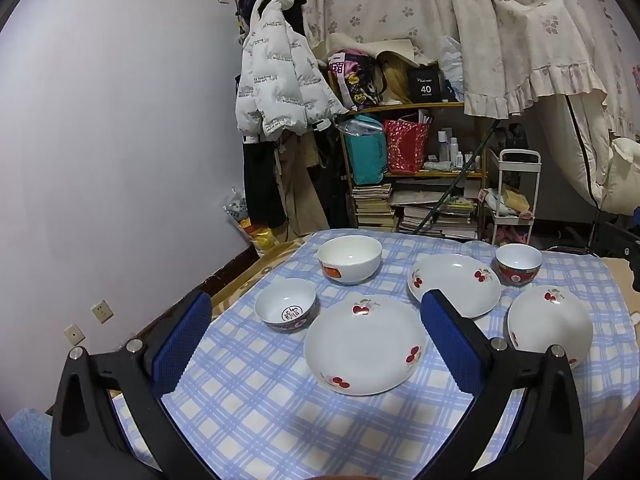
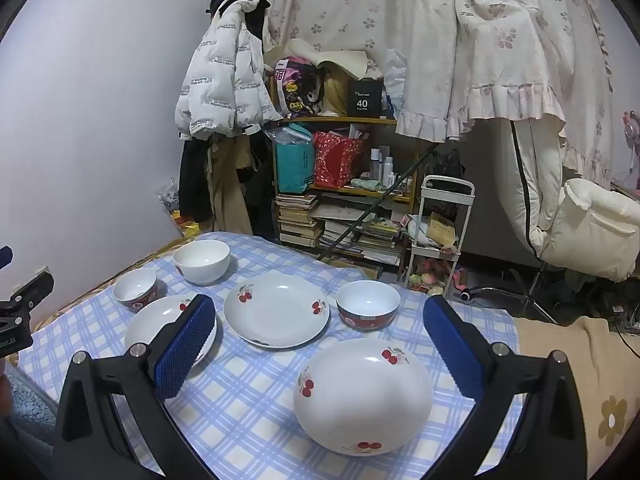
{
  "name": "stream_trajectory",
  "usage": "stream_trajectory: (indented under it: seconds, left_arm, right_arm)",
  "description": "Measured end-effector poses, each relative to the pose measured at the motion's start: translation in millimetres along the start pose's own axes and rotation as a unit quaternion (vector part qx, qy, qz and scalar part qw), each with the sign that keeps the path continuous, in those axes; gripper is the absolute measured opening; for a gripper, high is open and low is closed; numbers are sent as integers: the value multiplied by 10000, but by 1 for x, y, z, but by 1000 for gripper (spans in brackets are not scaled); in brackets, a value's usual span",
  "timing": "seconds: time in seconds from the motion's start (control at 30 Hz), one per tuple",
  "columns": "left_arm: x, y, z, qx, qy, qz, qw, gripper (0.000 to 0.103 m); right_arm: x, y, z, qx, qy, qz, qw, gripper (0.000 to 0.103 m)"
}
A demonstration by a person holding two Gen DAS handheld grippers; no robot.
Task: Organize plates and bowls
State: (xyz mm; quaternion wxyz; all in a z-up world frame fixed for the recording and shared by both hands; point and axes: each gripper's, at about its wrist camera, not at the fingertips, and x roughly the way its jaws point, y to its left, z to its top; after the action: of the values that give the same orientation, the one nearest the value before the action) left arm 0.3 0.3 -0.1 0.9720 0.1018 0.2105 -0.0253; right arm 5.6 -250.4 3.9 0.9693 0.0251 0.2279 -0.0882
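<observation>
Three white cherry-print plates lie on the blue checked cloth: a near-left plate [image 1: 364,344] [image 2: 160,328], a middle plate [image 1: 454,286] [image 2: 276,310] and a right plate [image 1: 550,322] [image 2: 362,394]. A large white bowl [image 1: 350,258] [image 2: 202,260] stands at the back left. A small bowl with a dark rim [image 1: 285,310] [image 2: 135,289] stands at the left. A red-patterned bowl [image 1: 518,264] [image 2: 368,310] stands at the back right. My left gripper [image 1: 316,334] is open and empty above the near-left plate. My right gripper [image 2: 320,340] is open and empty above the right plate.
The table's cloth [image 1: 248,412] ends at the left near a lilac wall. Behind the table stand a cluttered wooden shelf [image 1: 416,176], a hanging white jacket [image 1: 276,72] and a small white cart [image 1: 516,200]. A cream chair [image 2: 592,228] is at the right.
</observation>
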Motion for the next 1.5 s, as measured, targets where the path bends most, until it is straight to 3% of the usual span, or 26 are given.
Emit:
stream_trajectory:
  seconds: [1.5]
  left_arm:
    - [-1,-1,-3,60,3,29,10000,102]
  right_arm:
    - [-2,1,0,26,23,13,10000,103]
